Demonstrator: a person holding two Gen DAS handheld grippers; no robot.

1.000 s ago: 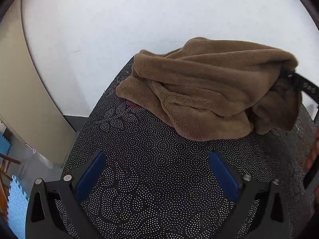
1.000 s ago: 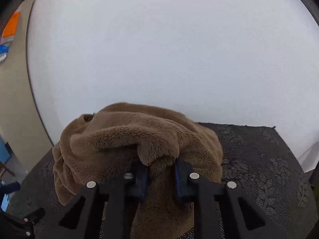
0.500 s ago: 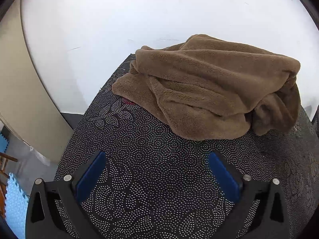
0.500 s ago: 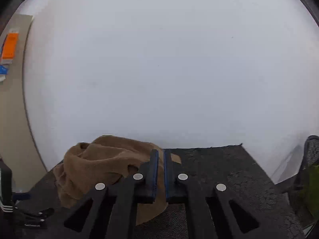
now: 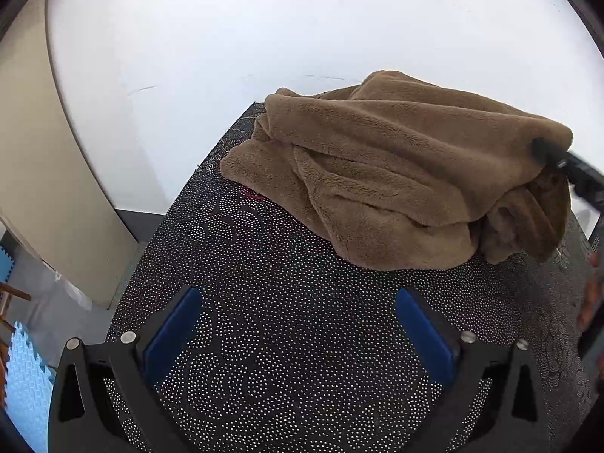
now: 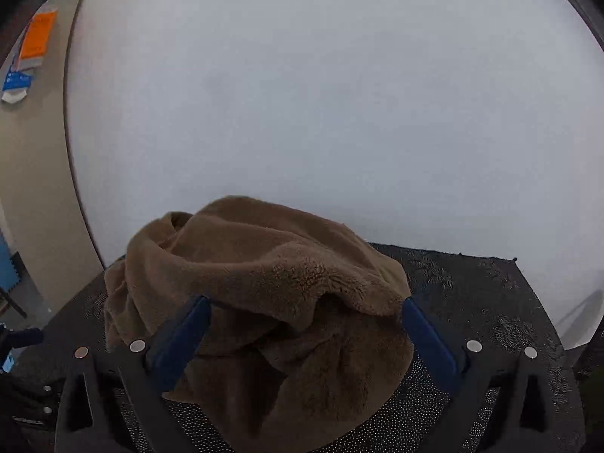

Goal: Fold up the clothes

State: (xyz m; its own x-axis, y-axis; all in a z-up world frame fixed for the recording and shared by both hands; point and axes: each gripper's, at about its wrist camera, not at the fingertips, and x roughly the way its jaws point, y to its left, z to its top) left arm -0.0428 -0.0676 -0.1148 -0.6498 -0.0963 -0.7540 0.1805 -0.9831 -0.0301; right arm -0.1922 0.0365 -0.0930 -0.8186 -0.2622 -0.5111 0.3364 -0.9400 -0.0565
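With the rumpled brown fleece garment [image 6: 264,302] heaped at twelve o'clock on the black dotted bench [image 5: 283,339], the left tongs [image 5: 298,336] were held wide and empty, while the right tongs [image 6: 302,324], opening, straddled a fold unpressed, so several layers risked being bunched together.

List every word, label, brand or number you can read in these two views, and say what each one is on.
No text can be read in either view.
Orange and blue papers on the beige wall: any print is too small and blurred.
Brown fleece garment, dotted black table cover, both grippers: no label or marking shows.
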